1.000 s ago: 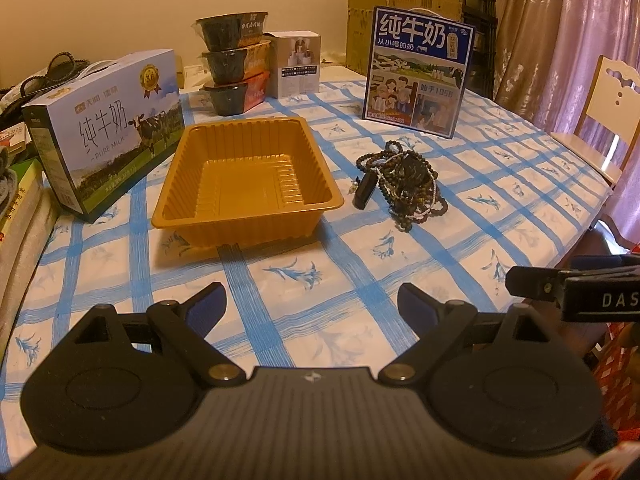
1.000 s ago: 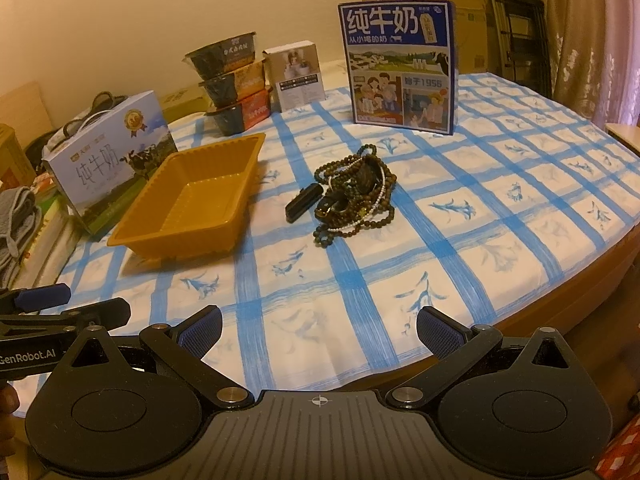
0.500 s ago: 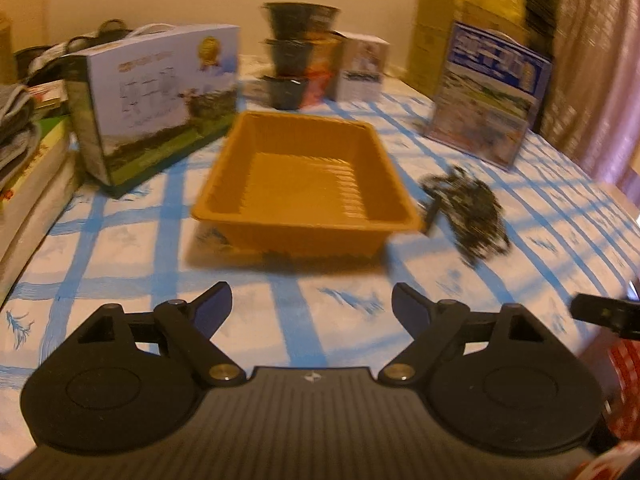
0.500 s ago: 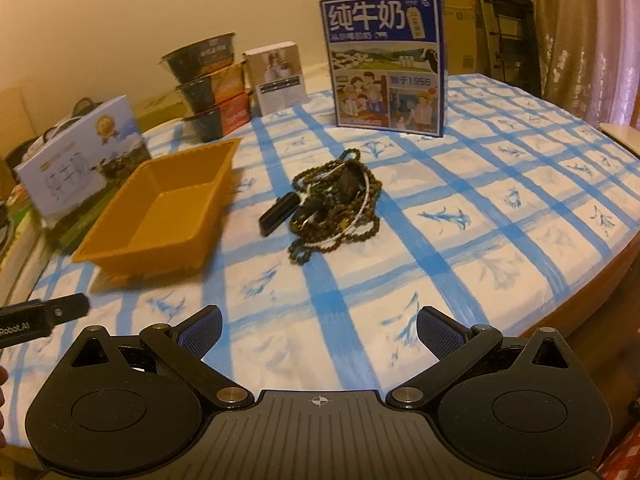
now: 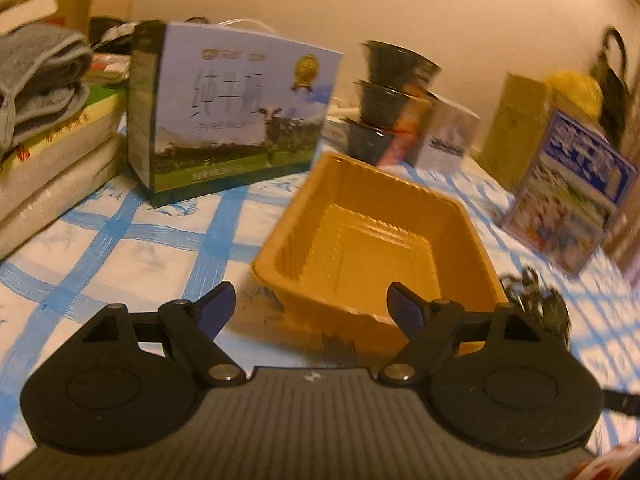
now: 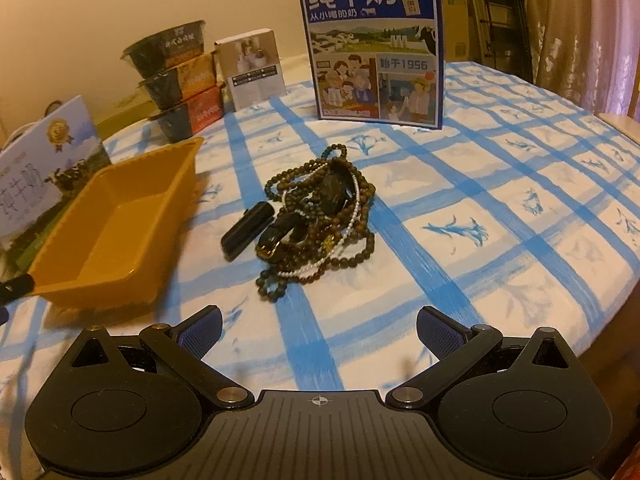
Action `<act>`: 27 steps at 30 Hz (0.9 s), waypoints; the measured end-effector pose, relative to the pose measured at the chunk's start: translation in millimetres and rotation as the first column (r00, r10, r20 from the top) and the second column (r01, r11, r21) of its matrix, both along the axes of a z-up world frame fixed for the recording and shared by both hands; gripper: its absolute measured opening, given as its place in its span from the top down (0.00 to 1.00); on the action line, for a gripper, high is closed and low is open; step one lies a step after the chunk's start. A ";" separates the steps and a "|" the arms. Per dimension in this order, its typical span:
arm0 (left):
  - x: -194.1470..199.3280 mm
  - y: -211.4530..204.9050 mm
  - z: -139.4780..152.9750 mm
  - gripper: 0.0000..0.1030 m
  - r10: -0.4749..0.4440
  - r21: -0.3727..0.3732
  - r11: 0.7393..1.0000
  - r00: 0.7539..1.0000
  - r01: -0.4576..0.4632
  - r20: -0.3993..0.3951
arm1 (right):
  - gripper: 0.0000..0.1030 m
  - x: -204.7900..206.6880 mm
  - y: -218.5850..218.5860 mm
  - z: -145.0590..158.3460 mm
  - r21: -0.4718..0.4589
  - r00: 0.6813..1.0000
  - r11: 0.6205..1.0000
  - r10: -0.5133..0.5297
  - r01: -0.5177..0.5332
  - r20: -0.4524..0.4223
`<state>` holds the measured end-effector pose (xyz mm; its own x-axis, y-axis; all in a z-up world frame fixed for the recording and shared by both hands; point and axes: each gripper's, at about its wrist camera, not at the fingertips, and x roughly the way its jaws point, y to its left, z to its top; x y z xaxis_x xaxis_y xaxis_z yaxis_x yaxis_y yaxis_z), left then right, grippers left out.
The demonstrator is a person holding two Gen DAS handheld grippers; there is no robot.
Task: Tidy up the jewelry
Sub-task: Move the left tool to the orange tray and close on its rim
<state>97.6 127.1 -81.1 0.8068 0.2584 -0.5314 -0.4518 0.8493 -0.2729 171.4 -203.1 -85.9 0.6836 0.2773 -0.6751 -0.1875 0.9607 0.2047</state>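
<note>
The left gripper (image 5: 311, 306) has its jaws spread wide with nothing between them. It sits low over the surface (image 5: 132, 248), which is covered by a blue-checked cloth, and its right finger overlaps the near wall of the orange tray (image 5: 472, 256). The left wrist view is motion-blurred. The tray interior holds no items. A light-blue milk carton (image 5: 236, 120) stands behind and to the left of the tray. A stack of dark bowls (image 5: 384, 108) stands behind the tray, with a small white box (image 5: 448, 136) just beside it.

The right gripper (image 6: 319, 330) also has its jaws fully apart and grips nothing. It hovers above the cloth near the front edge of the surface. The jewelry pile (image 6: 324, 216), a tangle of dark bead strands with one thin white bead strand, lies on the cloth ahead of the right gripper and apart from it. A small black case (image 6: 248, 230) lies just left of the pile, between the pile and the tray. A dark-blue milk box (image 6: 374, 46) stands upright behind the pile, well apart from it.
</note>
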 end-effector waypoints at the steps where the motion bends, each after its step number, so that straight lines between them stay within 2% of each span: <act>1: 3.7 3.0 -2.0 0.22 0.012 -0.014 1.000 1.000 -0.012 0.001 | 0.00 4.2 0.9 -1.3 -0.005 1.000 1.000 -0.002 0.002 0.001; 4: 14.0 14.0 -9.7 0.23 0.047 -0.058 0.997 0.999 -0.046 0.019 | 0.00 16.7 1.7 -4.5 -0.006 1.000 1.000 -0.012 0.012 0.004; 6: 20.2 18.5 -14.3 0.29 0.066 -0.070 0.996 0.997 -0.063 0.034 | 0.00 24.2 2.2 -6.6 -0.009 1.000 1.000 -0.020 0.020 0.003; 11: 36.4 21.3 -24.9 0.47 0.066 -0.046 0.997 0.997 -0.065 0.028 | 0.00 38.6 1.3 -12.4 -0.015 0.999 0.999 -0.040 0.040 -0.003; 16: 47.0 24.7 -33.0 0.58 0.079 -0.043 0.996 0.996 -0.077 0.036 | 0.00 46.1 0.8 -18.3 -0.015 0.999 0.999 -0.047 0.047 -0.014; 22: 56.6 27.7 -36.2 0.79 0.078 -0.029 0.997 0.996 -0.077 0.045 | 0.00 51.4 -0.9 -25.5 -0.015 0.998 0.998 -0.055 0.054 -0.028; 23: 56.9 28.1 -35.8 0.86 0.074 -0.024 0.997 0.996 -0.073 0.048 | 0.00 51.6 -1.2 -25.9 -0.014 0.998 0.998 -0.055 0.054 -0.029; 27: 57.5 24.0 -31.9 0.91 0.026 0.017 0.999 0.997 -0.027 0.074 | 0.00 52.0 -0.5 -25.3 -0.005 0.998 0.999 -0.053 0.053 -0.020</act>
